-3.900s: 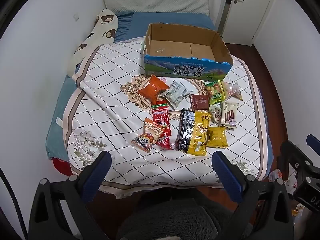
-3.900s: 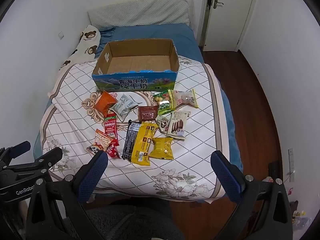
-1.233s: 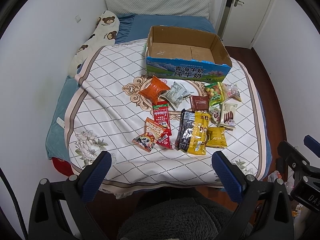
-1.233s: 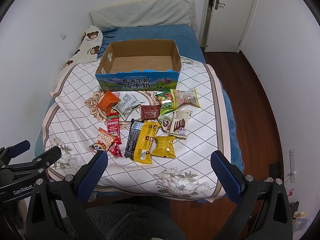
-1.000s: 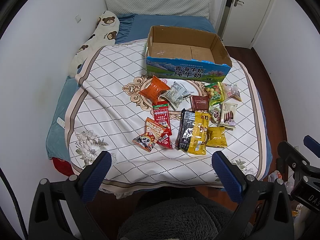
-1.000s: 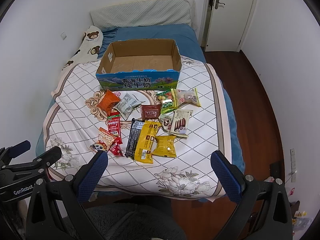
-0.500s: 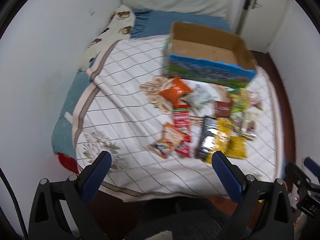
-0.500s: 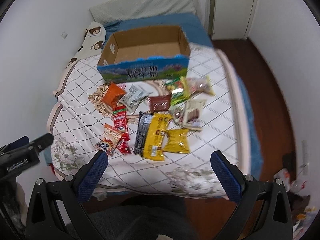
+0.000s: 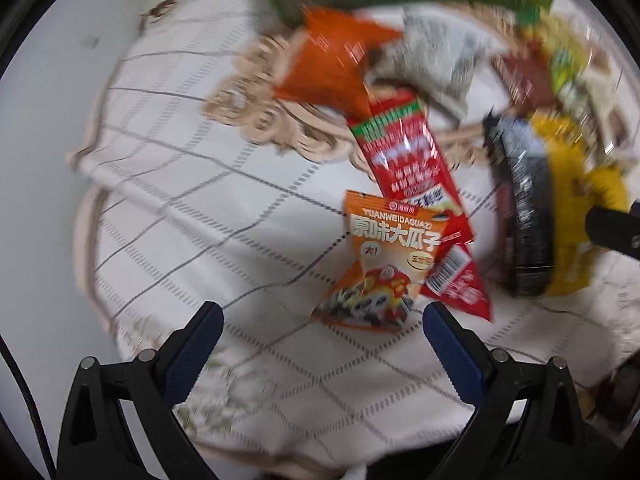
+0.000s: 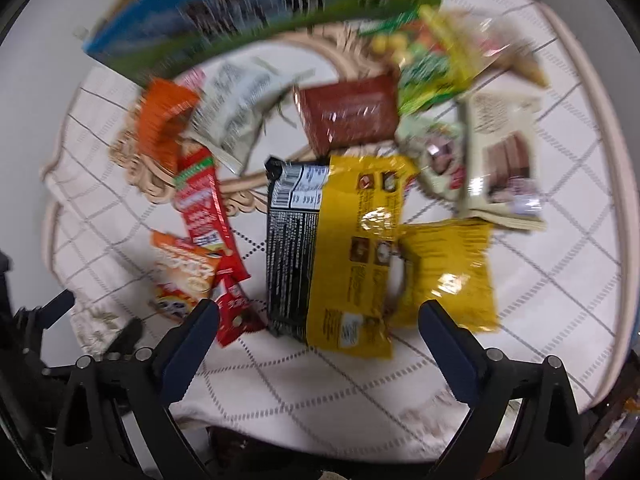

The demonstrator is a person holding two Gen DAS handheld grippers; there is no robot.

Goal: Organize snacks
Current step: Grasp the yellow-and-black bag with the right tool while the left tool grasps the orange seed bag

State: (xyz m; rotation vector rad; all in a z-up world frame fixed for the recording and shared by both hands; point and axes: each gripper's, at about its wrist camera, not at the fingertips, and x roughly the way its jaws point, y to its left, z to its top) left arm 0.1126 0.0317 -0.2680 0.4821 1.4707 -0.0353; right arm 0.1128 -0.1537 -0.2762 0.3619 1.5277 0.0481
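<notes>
below both sets of jaws, a white quilt point(image 10: 532, 292) with a grey diamond grid, spread under everything. far ahead of the right jaws, along the top edge, a blue and green box point(image 10: 264, 8), badly blurred. straight ahead between the right jaws, a long yellow packet point(image 10: 356, 256) lying partly over a black packet point(image 10: 290, 240), both flat on the quilt. just ahead of the right-hand finger, a smaller yellow bag point(image 10: 448, 276) touching the long yellow one. further ahead, a brown packet point(image 10: 348, 114), a grey-white packet point(image 10: 236, 112) and, off to the right, a cream packet point(image 10: 500, 156) and a green bag point(image 10: 428, 76), close together. right gripper point(image 10: 319, 320) spread wide, holding nothing, fingers apart above the near ends of the packets.

left gripper point(image 9: 319, 322) likewise spread wide and empty. right ahead between its jaws, an orange seed packet point(image 9: 380, 264), lower edge close to the fingertips, whether touching cannot be told. behind it, a long red packet point(image 9: 412, 168) partly overlapped by the seed packet, and beside the right-hand finger a small red packet point(image 9: 460, 280) with a barcode. far ahead, an orange bag point(image 9: 332, 60), blurred.
</notes>
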